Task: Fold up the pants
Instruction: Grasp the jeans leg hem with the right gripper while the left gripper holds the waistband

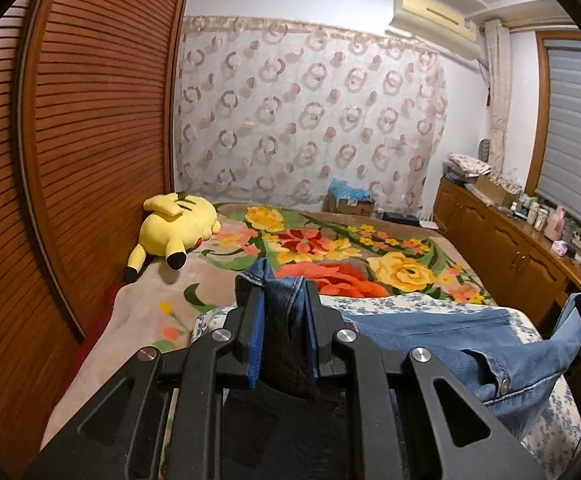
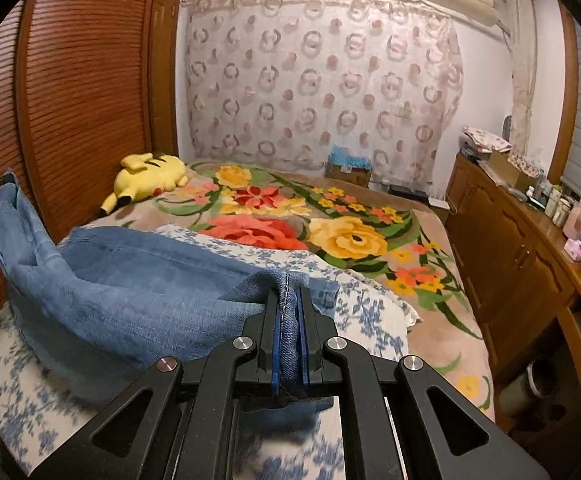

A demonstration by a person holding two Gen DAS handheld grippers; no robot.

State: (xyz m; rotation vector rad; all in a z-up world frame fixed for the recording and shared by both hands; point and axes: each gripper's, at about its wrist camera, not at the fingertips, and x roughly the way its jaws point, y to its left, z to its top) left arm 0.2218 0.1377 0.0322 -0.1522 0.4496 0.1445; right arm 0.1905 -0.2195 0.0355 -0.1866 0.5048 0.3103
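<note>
**Jeans stretched between both grippers over the bed**

The left gripper (image 1: 284, 296) is pinching a bunched denim edge of the pants (image 1: 450, 344) between its fingers (image 1: 250, 320). The right gripper (image 2: 289, 300) is clamping a stitched seam. The pants are hanging between them, long axis running side to side above the blue-flowered sheet (image 2: 370, 320) on the bed (image 2: 430, 320).
</note>
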